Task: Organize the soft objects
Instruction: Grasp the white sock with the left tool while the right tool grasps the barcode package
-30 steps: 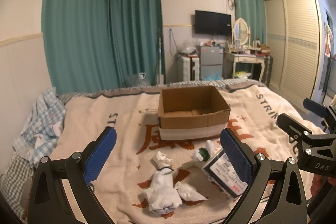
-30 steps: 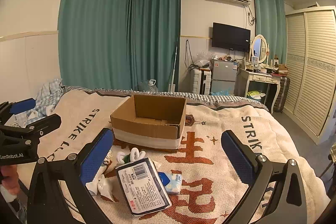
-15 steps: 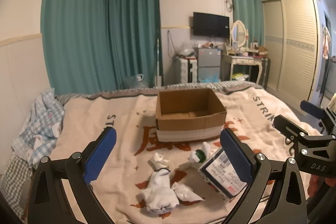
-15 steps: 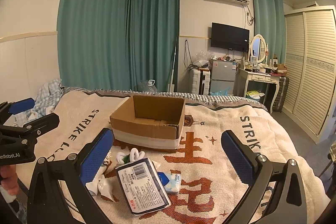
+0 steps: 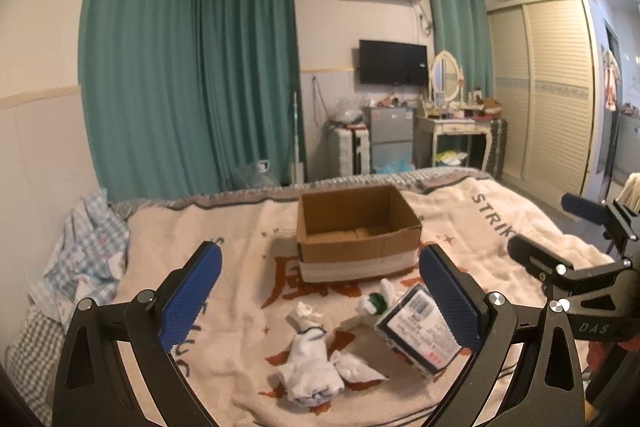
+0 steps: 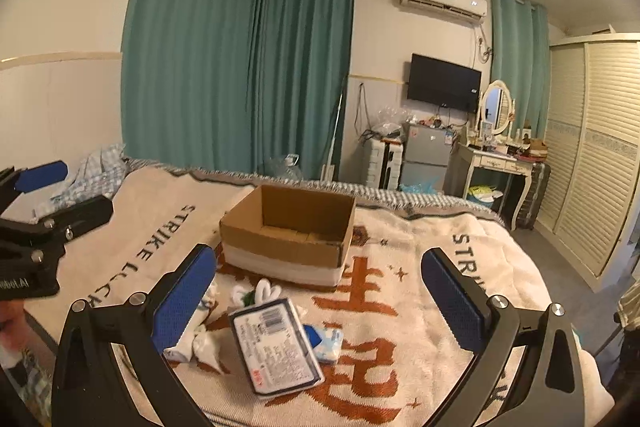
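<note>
An open, empty cardboard box [image 5: 356, 231] stands on the cream bedspread [image 5: 240, 267]; it also shows in the right wrist view [image 6: 288, 239]. In front of it lie white socks [image 5: 312, 375], a white-and-green rolled sock [image 5: 374, 301] and a dark flat packet with a white label [image 5: 420, 331]. In the right wrist view the packet [image 6: 276, 347] lies on a small blue-white tissue pack [image 6: 330, 341], with the socks [image 6: 196, 339] to its left. My left gripper [image 5: 320, 299] is open above the socks. My right gripper [image 6: 320, 301] is open above the packet. Both are empty.
A checked blue cloth [image 5: 86, 251] is heaped at the bed's left edge. Teal curtains, a small fridge [image 5: 390, 143], a dressing table [image 5: 456, 135] and a wardrobe [image 5: 548, 87] stand beyond the bed. The right gripper shows at the right of the left wrist view [image 5: 576, 267].
Both views have tilted up and drawn back a little, so the box and soft things sit lower and smaller. Nothing on the bed has moved. Both grippers stay open.
</note>
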{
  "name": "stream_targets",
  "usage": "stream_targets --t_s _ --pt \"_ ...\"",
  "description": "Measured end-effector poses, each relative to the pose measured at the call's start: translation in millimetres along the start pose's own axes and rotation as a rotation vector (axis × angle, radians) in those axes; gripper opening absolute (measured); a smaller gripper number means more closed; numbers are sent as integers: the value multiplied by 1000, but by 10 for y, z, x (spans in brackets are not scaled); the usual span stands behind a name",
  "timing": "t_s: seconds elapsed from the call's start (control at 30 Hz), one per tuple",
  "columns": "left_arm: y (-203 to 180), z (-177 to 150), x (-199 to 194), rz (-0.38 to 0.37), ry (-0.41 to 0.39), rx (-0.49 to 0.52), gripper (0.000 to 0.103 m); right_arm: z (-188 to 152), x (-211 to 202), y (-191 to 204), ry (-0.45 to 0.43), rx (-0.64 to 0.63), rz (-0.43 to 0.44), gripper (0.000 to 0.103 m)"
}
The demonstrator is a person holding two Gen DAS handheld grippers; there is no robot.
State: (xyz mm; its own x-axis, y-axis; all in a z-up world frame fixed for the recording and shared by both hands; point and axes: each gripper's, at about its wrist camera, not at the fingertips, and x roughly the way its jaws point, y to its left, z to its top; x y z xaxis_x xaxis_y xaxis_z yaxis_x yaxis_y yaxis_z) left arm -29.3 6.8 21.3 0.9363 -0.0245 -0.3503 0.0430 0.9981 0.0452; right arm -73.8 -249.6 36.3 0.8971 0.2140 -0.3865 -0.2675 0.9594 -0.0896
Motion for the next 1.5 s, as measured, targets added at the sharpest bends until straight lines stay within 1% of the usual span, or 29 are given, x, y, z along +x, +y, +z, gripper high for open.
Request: stream_targets --t_s 0.07,0.13,0.2,0.27,0.3,0.33,0.4,0.43,0.53,0.6,0.67,0.77,0.8,0.83,0.87,0.9,0.93,0.97,1.03,1.13,1.23,1.37,1.5 --pt "52 -78 72 5 43 -7 101 -71 69 50 36 -13 18 103" --pt "91 -187 170 -2 88 -14 101 -194 203 118 93 -33 39 103" --pt "134 -354 347 8 162 -24 101 -319 356 172 148 -39 56 103" --pt "159 -533 533 7 228 -39 100 -494 557 236 216 -30 89 100" --pt "178 -636 645 4 271 -51 100 -567 651 261 245 -31 101 97" --pt "198 -719 738 2 307 -60 99 -679 774 304 284 -38 108 97" --pt "207 -916 919 8 376 -74 99 -815 931 357 333 -51 110 97" --pt "220 -988 985 5 403 -79 94 -893 1033 376 364 -55 108 96" --pt "214 -1187 1172 -12 485 -98 92 -1044 1234 378 420 -45 106 96" --pt "172 -1304 1268 -32 531 -91 92 -1099 1330 363 449 -43 104 96" --pt "127 -1389 1352 -31 571 -67 92 -1139 1437 338 474 -35 96 96" --pt "133 -1465 1466 -38 618 -67 92 -1179 1566 307 503 -17 94 96" --pt "154 -1484 1496 -42 629 -72 92 -1190 1590 299 510 -10 100 96" --pt "163 -1505 1523 -44 638 -76 89 -1205 1621 298 518 -2 107 96" --pt "164 -1523 1537 -50 648 -78 79 -1215 1636 310 523 -1 112 94" --pt "159 -1535 1545 -65 656 -79 78 -1230 1655 326 530 -3 122 87" --pt "147 -1543 1555 -75 660 -76 76 -1237 1662 343 532 -9 119 86" --pt "136 -1543 1544 -79 660 -70 70 -1239 1657 364 528 -20 112 85" --pt "115 -1533 1520 -103 653 -64 61 -1225 1631 374 518 -26 107 78" --pt "76 -1509 1474 -99 642 -37 55 -1194 1569 338 512 -11 109 72" --pt "70 -1458 1392 -99 623 -29 53 -1151 1475 309 504 -3 108 68" --pt "95 -1299 1217 -105 578 -30 52 -1047 1280 302 472 -14 108 66" --pt "122 -1045 983 -99 500 -19 52 -855 1047 253 414 -3 104 64"
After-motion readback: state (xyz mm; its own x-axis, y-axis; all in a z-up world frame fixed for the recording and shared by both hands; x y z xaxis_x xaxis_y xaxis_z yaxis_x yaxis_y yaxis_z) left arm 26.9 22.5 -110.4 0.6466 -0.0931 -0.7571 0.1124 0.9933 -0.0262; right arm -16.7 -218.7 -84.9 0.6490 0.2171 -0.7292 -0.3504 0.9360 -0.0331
